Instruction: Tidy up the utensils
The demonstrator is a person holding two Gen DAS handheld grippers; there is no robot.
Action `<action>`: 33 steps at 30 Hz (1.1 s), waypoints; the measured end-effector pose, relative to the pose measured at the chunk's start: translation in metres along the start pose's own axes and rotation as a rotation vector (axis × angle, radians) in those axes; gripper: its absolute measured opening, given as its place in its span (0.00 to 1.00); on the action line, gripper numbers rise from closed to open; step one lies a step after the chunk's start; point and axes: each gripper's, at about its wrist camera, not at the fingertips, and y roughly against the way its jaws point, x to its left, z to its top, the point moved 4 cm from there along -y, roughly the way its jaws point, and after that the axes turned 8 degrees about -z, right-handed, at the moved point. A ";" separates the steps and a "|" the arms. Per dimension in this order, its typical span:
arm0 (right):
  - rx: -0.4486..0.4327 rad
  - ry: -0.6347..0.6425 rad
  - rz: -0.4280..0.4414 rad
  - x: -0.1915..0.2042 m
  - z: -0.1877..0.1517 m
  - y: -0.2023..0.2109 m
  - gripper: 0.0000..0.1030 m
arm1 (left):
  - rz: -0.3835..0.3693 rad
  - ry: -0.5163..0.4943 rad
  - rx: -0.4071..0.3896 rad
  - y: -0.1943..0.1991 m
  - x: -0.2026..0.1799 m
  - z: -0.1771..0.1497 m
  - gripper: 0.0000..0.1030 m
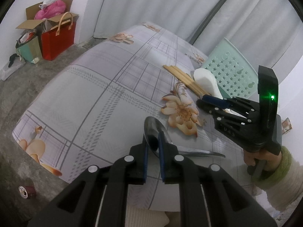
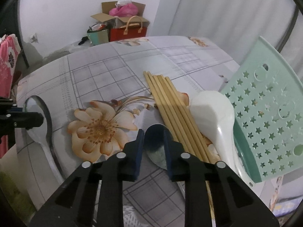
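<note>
My left gripper (image 1: 153, 141) is partly open around the bowl of a large metal spoon (image 1: 151, 132) lying on the flowered tablecloth; its handle runs right. That spoon also shows in the right wrist view (image 2: 40, 117), with the left gripper's fingertips (image 2: 28, 122) over it. My right gripper (image 2: 153, 139) is open, its fingers either side of a smaller metal spoon (image 2: 157, 143). Beside it lie several wooden chopsticks (image 2: 166, 106) and a white plastic spoon (image 2: 214, 113). A mint-green utensil holder (image 2: 265, 113) with star holes lies on its side at the right. The right gripper (image 1: 203, 101) shows in the left wrist view, near the chopsticks (image 1: 181, 75).
The tablecloth (image 1: 94, 94) covers a table with its edge at the left and near side. On the floor beyond stand a red bag (image 1: 56, 41), a green bag (image 1: 30, 51) and a cardboard box (image 1: 49, 13). A small can (image 1: 26, 191) lies on the floor.
</note>
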 end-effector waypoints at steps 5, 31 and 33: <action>-0.030 -0.007 -0.027 0.001 0.000 0.008 0.03 | -0.002 0.007 -0.002 0.000 0.000 0.000 0.10; -0.236 -0.579 0.292 -0.098 0.008 0.118 0.00 | -0.012 -0.004 -0.097 0.021 -0.012 0.016 0.05; -0.272 -0.603 0.286 -0.108 0.006 0.128 0.00 | -0.017 -0.021 -0.121 0.029 -0.018 0.024 0.04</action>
